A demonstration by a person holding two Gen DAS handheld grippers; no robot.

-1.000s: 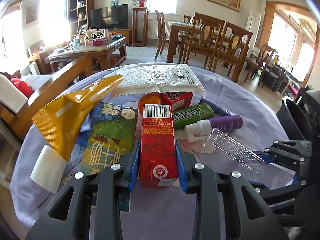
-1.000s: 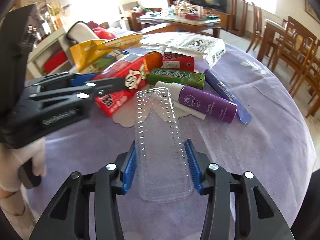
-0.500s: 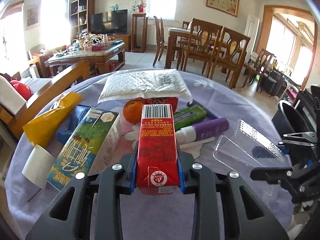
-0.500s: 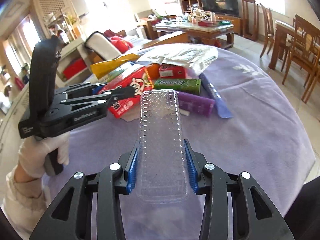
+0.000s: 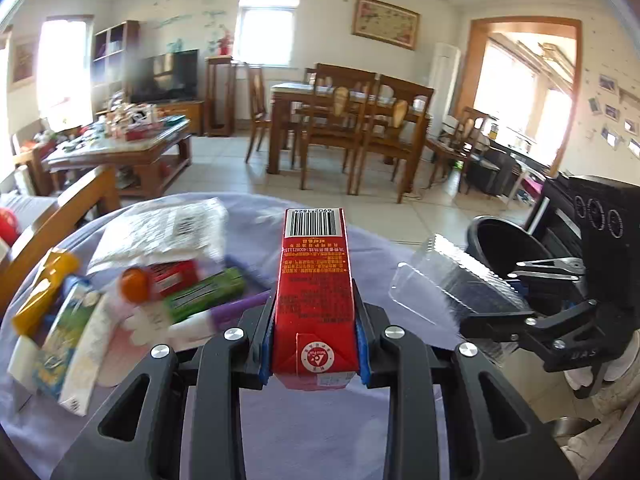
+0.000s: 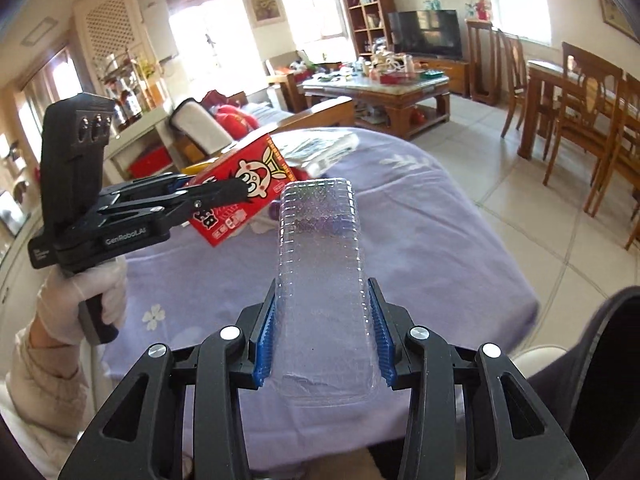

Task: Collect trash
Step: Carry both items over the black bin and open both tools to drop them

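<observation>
I have now lifted both pieces clear of the tabletop [image 5: 280,432], the left hand-held gripper [image 5: 314,344] clamping the red carton [image 5: 314,280] and the right hand-held gripper [image 6: 324,344] the clear plastic tray [image 6: 322,272], so next, I think, comes the dark bin [image 5: 500,248] just beside

A purple tablecloth [image 5: 312,436] covers the near table. Behind it stand a wooden dining table [image 5: 348,96] with chairs [image 5: 396,128], a cluttered coffee table [image 5: 120,148], a dark television [image 6: 426,34] and a bookshelf [image 6: 366,12] — a framed picture [image 5: 386,22] hangs above.
</observation>
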